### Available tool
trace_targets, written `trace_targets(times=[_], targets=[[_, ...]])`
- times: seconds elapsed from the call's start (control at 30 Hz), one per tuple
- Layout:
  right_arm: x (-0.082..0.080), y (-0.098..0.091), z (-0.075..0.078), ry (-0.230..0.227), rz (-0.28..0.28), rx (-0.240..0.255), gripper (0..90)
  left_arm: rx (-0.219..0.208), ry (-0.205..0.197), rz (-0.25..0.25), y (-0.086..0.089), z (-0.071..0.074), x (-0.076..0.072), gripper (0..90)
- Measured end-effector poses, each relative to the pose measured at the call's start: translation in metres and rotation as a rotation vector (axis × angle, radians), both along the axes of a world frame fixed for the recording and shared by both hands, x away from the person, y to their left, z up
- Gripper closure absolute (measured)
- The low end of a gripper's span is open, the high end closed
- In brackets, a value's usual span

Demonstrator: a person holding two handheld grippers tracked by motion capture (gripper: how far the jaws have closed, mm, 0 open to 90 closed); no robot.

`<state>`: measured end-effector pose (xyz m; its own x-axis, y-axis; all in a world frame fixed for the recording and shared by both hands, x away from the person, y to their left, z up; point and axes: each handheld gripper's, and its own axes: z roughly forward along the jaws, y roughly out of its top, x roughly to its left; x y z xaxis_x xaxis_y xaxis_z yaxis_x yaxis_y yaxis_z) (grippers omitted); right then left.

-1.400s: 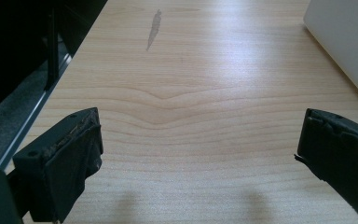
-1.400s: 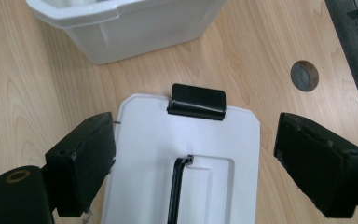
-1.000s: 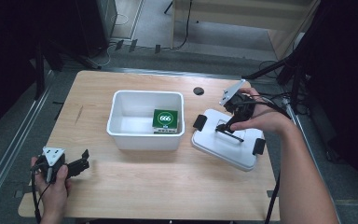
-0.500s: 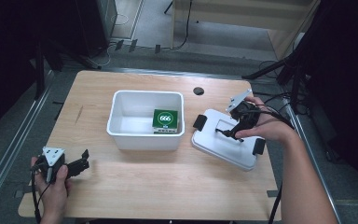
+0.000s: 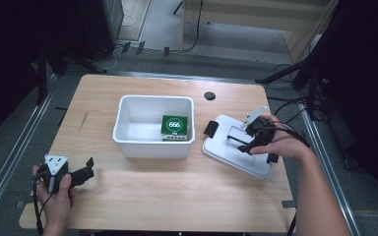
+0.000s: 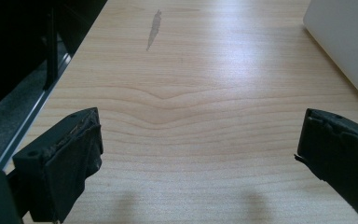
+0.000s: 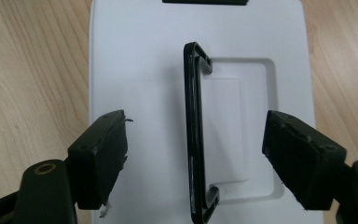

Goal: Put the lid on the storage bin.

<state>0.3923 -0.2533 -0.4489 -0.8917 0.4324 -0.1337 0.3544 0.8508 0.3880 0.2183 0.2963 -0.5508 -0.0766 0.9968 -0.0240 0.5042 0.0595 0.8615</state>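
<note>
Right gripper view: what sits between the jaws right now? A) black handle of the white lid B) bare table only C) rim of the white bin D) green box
A: the right gripper has its jaws open on either side of the black handle, which stands up from the white lid; neither pad touches it yet.

bin [image 6: 349, 42]: cut off at the left gripper view's right edge
lid [image 7: 144, 60] clasp [image 7: 205, 2]: cropped by the top edge
box [image 5: 177, 126] print: too small to read
</note>
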Motion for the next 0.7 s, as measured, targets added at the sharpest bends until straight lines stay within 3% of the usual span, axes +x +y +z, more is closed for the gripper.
trace_targets(times=[0.13,0.37,0.7], targets=[[-0.001,-0.001,-0.007,0.0,-0.004,-0.019,24.7,0.005,-0.001,0.003,-0.001,0.0,0.0,0.6],[-0.001,-0.006,-0.015,0.014,-0.023,-0.03,36.8,0.002,0.001,0.001,0.0,0.0,0.0,0.6],[0.002,-0.011,-0.014,0.011,-0.03,-0.019,54.8,0.004,-0.002,0.004,-0.001,0.0,0.001,0.6]])
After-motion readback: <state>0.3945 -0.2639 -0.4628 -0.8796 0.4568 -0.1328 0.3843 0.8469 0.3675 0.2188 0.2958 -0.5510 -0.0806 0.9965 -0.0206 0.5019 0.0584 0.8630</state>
